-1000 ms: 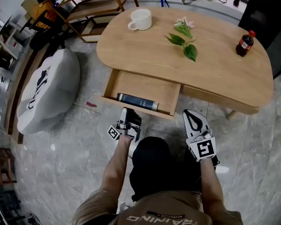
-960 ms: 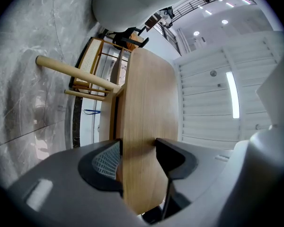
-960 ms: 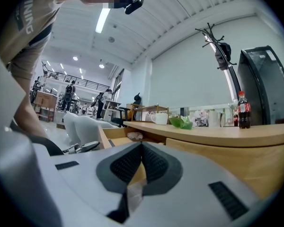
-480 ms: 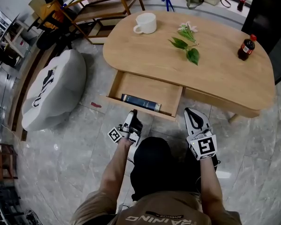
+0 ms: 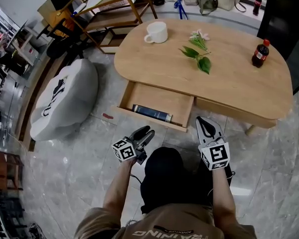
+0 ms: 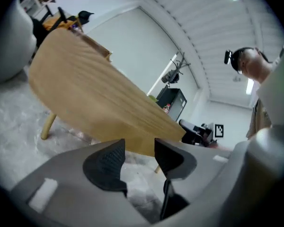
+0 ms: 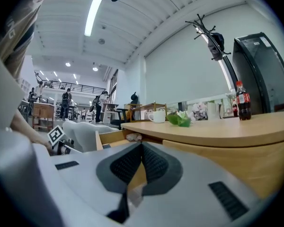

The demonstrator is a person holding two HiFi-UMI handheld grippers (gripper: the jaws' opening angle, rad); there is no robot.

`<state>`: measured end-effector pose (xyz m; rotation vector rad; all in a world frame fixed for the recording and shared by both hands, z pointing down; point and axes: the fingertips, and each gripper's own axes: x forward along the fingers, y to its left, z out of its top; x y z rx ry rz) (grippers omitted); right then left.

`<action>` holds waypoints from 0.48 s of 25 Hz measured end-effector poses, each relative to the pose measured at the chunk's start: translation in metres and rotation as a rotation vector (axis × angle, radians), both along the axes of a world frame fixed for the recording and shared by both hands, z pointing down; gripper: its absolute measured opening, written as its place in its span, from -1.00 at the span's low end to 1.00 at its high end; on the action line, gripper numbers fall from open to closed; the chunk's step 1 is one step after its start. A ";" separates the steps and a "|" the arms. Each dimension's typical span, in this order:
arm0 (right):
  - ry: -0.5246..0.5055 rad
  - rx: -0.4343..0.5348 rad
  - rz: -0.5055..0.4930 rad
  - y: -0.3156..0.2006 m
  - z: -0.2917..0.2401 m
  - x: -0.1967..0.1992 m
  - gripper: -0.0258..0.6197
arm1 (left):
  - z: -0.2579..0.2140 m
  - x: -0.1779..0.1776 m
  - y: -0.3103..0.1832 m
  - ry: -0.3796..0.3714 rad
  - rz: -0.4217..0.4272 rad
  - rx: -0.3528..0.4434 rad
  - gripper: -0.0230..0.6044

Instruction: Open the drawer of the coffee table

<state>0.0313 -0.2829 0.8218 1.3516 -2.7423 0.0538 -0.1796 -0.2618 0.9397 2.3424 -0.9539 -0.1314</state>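
**Left gripper drawing clear of the open drawer**

Compared with a second ago, the left gripper is sitting further back from the oval, light-wood coffee table and is rolled over, its marker cube now facing up. Its jaws are standing apart with nothing between them, having just narrowed slightly. The right gripper is waiting just off the table's front edge, pads pressed together on nothing.

The pale wooden drawer is jutting out from under the table's front, a dark blue book lying along its front wall. It is looking rigid, smooth-sided and light, probably sliding easily. With no handle showing, the front panel's edge is looking like the place to grip.

On the tabletop, a white mug, a green leafy sprig and a cola bottle are standing well apart. Glossy grey stone flooring is surrounding the table, with a white beanbag at the table's left end.
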 end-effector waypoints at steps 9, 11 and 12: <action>0.039 0.054 -0.053 0.001 -0.032 -0.007 -0.91 | -0.108 0.038 0.008 -0.543 0.003 0.343 -0.74; 0.037 0.061 -0.045 -0.002 -0.040 -0.006 -0.91 | -0.126 0.043 -0.001 -0.583 -0.036 0.359 -0.90; 0.031 0.063 -0.041 -0.004 -0.044 -0.006 -0.91 | -0.135 0.045 -0.007 -0.585 -0.056 0.361 -0.91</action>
